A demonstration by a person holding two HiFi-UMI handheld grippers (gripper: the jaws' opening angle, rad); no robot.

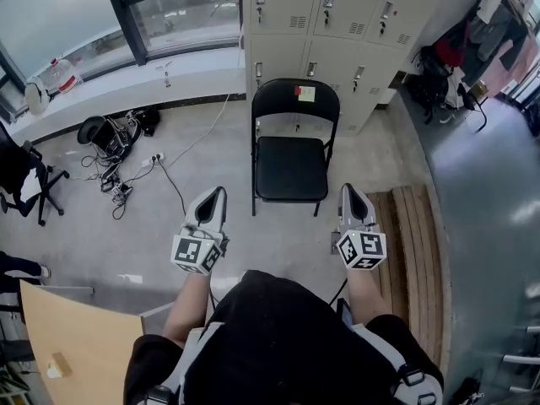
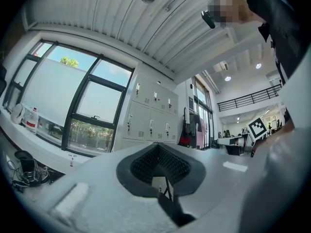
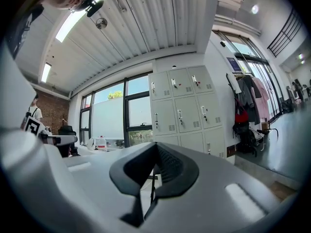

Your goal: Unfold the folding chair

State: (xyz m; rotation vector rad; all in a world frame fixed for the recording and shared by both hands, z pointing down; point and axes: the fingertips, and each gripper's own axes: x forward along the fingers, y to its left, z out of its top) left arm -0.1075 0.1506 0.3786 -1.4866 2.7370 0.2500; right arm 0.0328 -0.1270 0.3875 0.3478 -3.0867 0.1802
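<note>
Chair (black, padded vinyl seat)

Grey concrete floor. Standing on it: black folding chair, opened out, upright, just in front of pale lockers. Left: tangle of cables, office chair at frame edge. Right: wooden slats lying flat beside folding chair.

The folding chair bears a sticky note — print unreadable.
</note>
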